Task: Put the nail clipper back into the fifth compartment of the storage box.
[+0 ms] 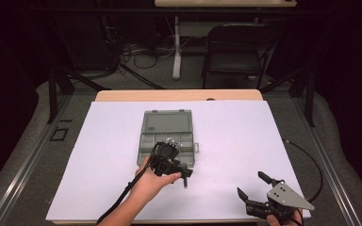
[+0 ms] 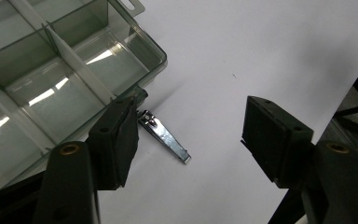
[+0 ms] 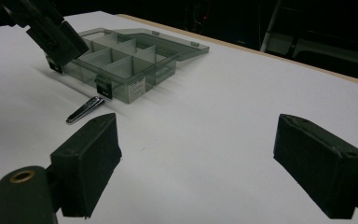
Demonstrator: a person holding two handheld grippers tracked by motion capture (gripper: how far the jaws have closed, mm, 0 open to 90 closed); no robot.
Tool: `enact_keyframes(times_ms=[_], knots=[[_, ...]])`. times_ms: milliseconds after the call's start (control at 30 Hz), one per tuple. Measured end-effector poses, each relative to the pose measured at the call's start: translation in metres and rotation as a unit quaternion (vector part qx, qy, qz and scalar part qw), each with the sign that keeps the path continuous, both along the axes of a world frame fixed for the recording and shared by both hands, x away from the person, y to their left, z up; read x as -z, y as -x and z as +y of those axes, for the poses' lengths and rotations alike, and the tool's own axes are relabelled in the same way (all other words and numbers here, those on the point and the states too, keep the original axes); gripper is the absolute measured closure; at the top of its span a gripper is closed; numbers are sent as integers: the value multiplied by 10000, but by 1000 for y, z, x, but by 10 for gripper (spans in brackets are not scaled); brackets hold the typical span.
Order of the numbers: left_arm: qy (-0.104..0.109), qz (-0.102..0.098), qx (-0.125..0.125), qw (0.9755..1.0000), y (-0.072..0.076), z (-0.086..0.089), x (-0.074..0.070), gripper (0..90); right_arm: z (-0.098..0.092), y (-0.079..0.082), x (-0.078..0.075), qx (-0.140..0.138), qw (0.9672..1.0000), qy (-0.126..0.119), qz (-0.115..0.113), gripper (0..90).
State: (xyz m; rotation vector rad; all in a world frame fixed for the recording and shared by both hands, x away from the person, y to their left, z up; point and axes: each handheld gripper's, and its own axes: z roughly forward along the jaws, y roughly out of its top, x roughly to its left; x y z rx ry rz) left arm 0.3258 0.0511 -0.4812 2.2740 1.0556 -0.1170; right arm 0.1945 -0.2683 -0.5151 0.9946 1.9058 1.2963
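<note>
Over the near edge of the box, the left gripper (image 2: 186, 140) hangs with its blocky black jaws spread apart and nothing between them, the left hand (image 1: 153, 181) wrapped around its body and tilted toward the table. Beneath it lies a shiny metal nail clipper (image 2: 164, 136), slim and flat, just beside the clear smoky plastic box (image 1: 166, 141), whose lid lies open on the far side. At the near right, the right gripper (image 1: 251, 184) rests low over the white sheet (image 1: 235, 136), jaws wide apart.
</note>
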Motion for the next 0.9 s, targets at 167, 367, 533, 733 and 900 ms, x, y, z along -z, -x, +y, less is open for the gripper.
enact_keyframes(times_ms=[167, 367, 533, 733, 900], knots=[[-42, 176, -66, 9998, -1, -2, 4, 389, 1, 0, 0, -14, 10000, 1, -2, 139], [-178, 332, -183, 9991, -1, -6, 11, 415, 1, 0, 1, -8, 10000, -36, -35, 140], [-225, 402, -207, 9987, -3, -9, 19, 449, 1, 0, 0, -23, 10000, -7, -1, 140], [-305, 474, -294, 9980, -5, -11, 30, 458, 0, 1, 0, -11, 10000, -4, 0, 140], [-301, 522, -330, 9976, -6, -13, 37, 460, 0, 0, 0, -23, 10000, -10, 9, 140]])
